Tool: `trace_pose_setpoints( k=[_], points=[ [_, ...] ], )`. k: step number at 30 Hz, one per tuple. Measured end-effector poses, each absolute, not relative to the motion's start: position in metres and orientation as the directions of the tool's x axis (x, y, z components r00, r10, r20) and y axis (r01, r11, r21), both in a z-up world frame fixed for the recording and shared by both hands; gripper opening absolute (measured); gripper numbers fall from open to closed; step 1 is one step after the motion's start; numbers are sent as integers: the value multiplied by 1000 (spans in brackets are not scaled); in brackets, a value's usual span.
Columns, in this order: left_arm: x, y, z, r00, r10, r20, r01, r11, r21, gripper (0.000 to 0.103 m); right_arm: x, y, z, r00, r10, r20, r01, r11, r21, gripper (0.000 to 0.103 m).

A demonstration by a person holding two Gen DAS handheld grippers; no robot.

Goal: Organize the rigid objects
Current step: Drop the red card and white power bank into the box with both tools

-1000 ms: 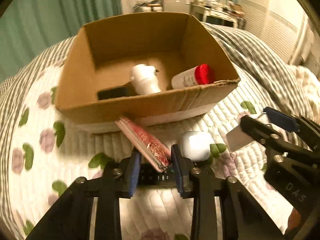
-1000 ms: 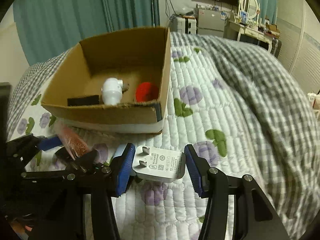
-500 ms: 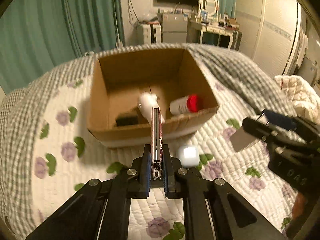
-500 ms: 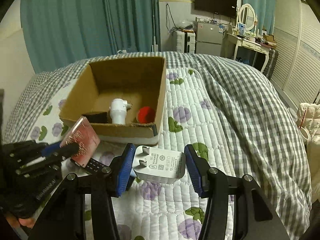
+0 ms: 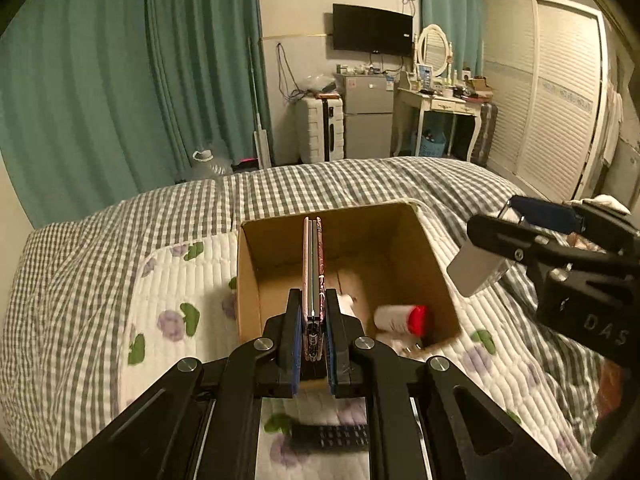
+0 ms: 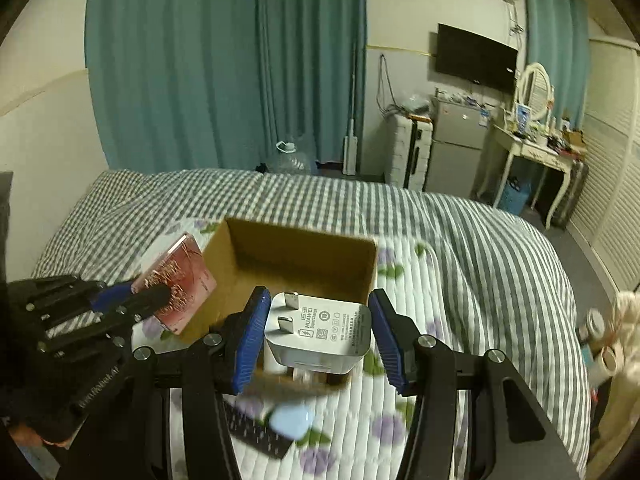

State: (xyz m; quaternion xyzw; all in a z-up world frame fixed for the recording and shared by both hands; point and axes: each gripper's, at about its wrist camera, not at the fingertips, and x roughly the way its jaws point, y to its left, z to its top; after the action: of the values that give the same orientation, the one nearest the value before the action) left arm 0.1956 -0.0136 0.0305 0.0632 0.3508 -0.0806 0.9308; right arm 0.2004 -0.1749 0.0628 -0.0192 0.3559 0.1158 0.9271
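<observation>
Left gripper (image 5: 312,332) clamping phone (image 5: 312,268); right gripper (image 6: 318,338) clamping charger (image 6: 320,332)

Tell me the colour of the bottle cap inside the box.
Red: the bottle cap in the cardboard box, best seen in the left wrist view.

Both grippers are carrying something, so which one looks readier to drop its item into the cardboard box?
Probably left: the left gripper holds the phone directly over the cardboard box.

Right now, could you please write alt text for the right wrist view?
The right hand-held gripper holds a white wall charger above an open brown cardboard box on a quilted bed.
</observation>
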Motion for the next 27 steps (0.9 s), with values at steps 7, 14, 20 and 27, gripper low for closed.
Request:
trace_pose_setpoints(
  k=[7, 14, 20, 27],
  points=[
    [246, -13, -18, 702, -67, -709, 165, 984, 70, 10, 257, -153, 25, 681, 212, -701, -281, 960, 17, 51],
    [280, -13, -57, 675, -41, -736, 154, 984, 87, 10, 291, -143, -26, 638, 205, -742, -294, 956, 11, 51],
    [290, -17, -63, 675, -46, -737, 151, 986, 77, 11, 299, -145, -44, 625, 214, -751, -296, 955, 25, 51],
    [287, -15, -52, 684, -35, -729, 129, 989, 73, 23, 302, -153, -45, 623, 206, -755, -274, 961, 37, 51]
  ],
)
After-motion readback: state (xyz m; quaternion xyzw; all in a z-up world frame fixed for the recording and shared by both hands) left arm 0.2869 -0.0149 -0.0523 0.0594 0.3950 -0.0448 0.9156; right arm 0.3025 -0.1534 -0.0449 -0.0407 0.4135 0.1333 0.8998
